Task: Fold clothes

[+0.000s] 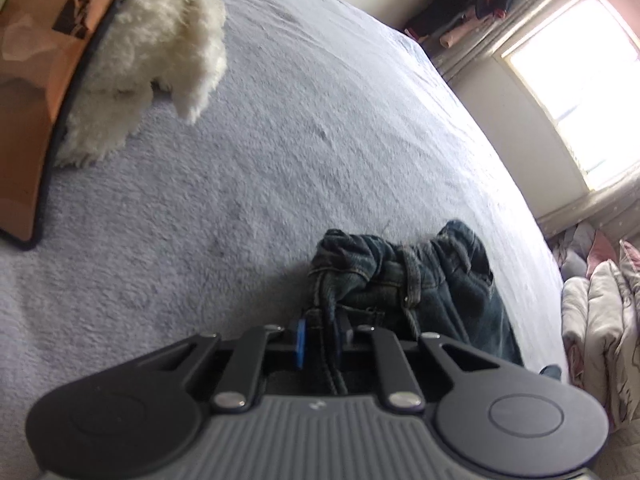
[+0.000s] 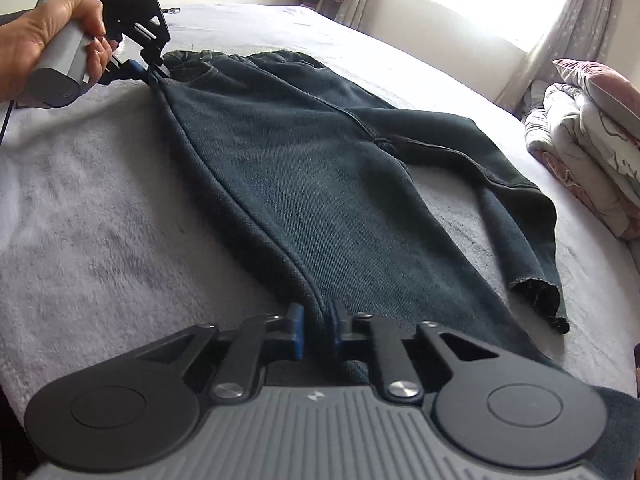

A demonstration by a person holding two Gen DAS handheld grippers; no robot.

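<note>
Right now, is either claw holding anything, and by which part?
Both hold the jeans along one side seam: the left claw is shut on it at the waistband, the right claw is shut on it near the leg's lower end.

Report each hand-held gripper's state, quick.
Left hand-held gripper: shut on the jeans at the waistband.
Right hand-held gripper: shut on the jeans' side seam.
</note>
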